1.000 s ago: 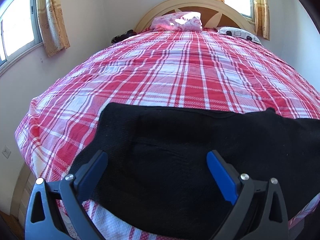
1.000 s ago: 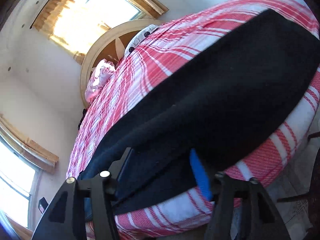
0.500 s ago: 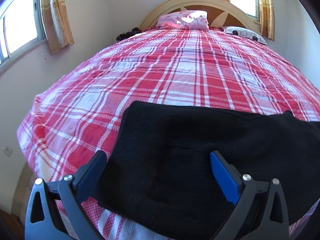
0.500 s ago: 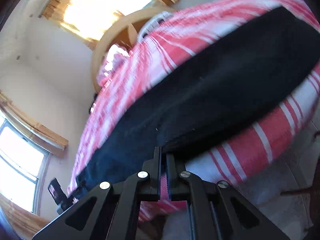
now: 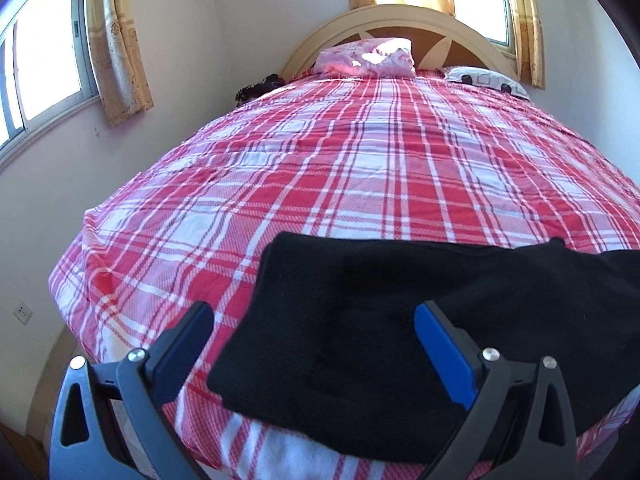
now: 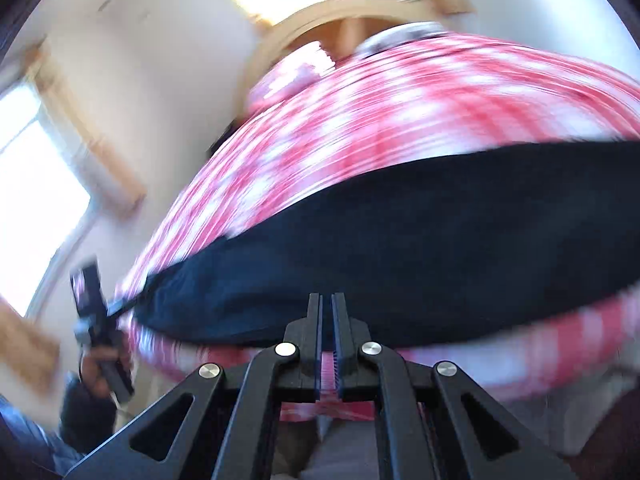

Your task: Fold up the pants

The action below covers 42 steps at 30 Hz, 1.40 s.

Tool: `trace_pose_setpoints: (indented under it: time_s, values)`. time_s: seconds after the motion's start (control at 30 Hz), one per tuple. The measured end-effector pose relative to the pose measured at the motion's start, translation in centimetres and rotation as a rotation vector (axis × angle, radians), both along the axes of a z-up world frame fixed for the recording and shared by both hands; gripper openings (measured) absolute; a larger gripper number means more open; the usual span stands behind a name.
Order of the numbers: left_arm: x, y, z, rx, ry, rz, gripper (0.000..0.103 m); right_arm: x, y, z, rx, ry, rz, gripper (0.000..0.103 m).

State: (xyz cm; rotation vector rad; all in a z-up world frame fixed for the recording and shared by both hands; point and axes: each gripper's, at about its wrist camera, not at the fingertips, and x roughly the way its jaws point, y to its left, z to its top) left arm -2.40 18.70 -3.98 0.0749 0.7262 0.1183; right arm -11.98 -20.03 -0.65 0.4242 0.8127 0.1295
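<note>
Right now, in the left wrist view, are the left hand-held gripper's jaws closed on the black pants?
No, the left hand-held gripper stands wide open, its blue pads apart over the end of the black pants without pinching them.

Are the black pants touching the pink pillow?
Apart. The left wrist view shows the black pants at the near end of the bed and the pink pillow by the headboard, with plaid sheet between them.

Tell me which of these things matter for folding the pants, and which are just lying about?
Part of the job:
- black pants
- left gripper, open
- right gripper, shut
- plaid bed

Just lying about:
- pink pillow
- patterned pillow
- curtains
</note>
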Motion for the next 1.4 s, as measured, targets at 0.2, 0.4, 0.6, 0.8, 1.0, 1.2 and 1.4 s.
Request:
trace_pose_setpoints:
  time_s: [0.2, 0.4, 0.6, 0.8, 1.0, 1.2, 1.4]
  values:
    - [0.4, 2.2, -2.4, 0.029, 0.016, 0.089, 0.103, 6.6, 5.9, -5.2, 0.070, 0.152, 0.190, 0.005]
    - [3.3, 3.9, -2.5, -0.013, 0.008, 0.093, 0.103, 8.2, 10.7, -7.5, 0.072, 0.177, 0.284, 0.005]
    - [3.0, 2.6, -0.4, 0.124, 0.028, 0.110, 0.103, 7.1, 10.4, -2.9, 0.107, 0.084, 0.414, 0.006]
    - [0.7, 3.3, 3.4, 0.093, -0.089, 0.180, 0.103, 13.0, 9.1, -0.4, 0.004, -0.054, 0.354, 0.056]
    - [1.9, 1.0, 2.3, 0.004, -0.061, 0.090, 0.103, 19.9, 12.1, -4.2, -0.009, 0.025, 0.372, 0.033]
    - [2.7, 0.7, -2.5, 0.107, 0.044, 0.088, 0.101, 23.0, 14.2, -6.7, -0.054, 0.111, 0.342, 0.026]
    - [1.6, 3.5, -2.3, 0.011, 0.057, 0.095, 0.103, 24.7, 15.0, -7.3, -0.081, 0.092, 0.327, 0.015]
